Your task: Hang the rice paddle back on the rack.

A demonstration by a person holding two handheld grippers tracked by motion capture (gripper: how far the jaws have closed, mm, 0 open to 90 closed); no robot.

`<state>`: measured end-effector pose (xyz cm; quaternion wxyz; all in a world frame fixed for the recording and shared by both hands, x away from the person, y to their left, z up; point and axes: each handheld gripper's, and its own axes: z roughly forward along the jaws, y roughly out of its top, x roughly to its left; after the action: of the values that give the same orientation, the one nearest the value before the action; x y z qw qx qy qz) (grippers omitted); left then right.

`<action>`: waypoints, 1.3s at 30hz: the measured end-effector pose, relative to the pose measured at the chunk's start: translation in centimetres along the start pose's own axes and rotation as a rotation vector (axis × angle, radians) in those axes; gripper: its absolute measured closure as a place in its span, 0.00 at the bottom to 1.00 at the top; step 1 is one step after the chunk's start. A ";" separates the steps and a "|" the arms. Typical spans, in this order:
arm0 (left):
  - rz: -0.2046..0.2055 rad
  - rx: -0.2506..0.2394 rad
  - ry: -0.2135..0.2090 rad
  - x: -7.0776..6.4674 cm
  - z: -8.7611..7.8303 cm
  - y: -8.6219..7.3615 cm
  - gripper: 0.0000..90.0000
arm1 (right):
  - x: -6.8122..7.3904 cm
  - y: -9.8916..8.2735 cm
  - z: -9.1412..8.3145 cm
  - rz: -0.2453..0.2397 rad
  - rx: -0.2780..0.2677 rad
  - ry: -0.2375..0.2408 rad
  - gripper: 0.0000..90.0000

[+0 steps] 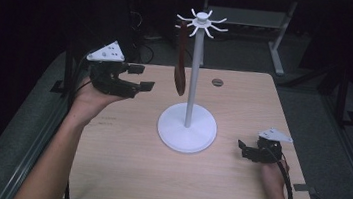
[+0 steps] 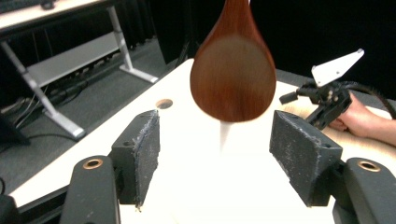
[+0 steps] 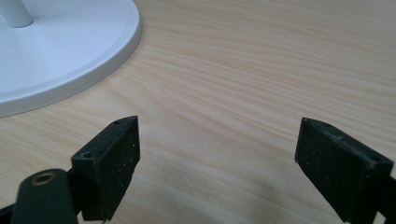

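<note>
A white stand (image 1: 187, 126) with a round base, a thin pole and hooked arms at its top (image 1: 202, 22) rises from the middle of the table. A dark brown wooden spoon (image 1: 181, 62) hangs from one arm, bowl down. My left gripper (image 1: 143, 76) is raised left of the spoon, open and empty. In the left gripper view the spoon's bowl (image 2: 232, 74) hangs just beyond the gap between the open jaws, touching neither. My right gripper (image 1: 242, 148) rests open and empty on the table, right of the base (image 3: 56, 51).
The light wooden table (image 1: 120, 173) has a round cable hole (image 1: 217, 82) near its far edge. A grey desk frame (image 2: 70, 60) stands on the dark floor beyond the table. Table edges lie close on both sides of the hands.
</note>
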<state>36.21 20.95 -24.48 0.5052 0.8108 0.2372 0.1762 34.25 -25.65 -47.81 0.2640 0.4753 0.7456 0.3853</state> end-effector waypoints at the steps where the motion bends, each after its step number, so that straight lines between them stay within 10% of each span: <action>1: -0.007 0.003 0.009 0.0 -0.1 -0.5 0.35 | 0.0 0.0 0.0 0.001 0.000 0.000 0.15; 39: -0.100 0.136 0.099 -1.0 -1.0 -13.4 0.24 | 0.1 0.0 0.0 -0.011 0.008 -0.005 0.15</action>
<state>32.04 26.19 -36.19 0.4448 0.8207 0.3134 0.1743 34.24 -25.49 -47.81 0.2659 0.4732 0.7492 0.3797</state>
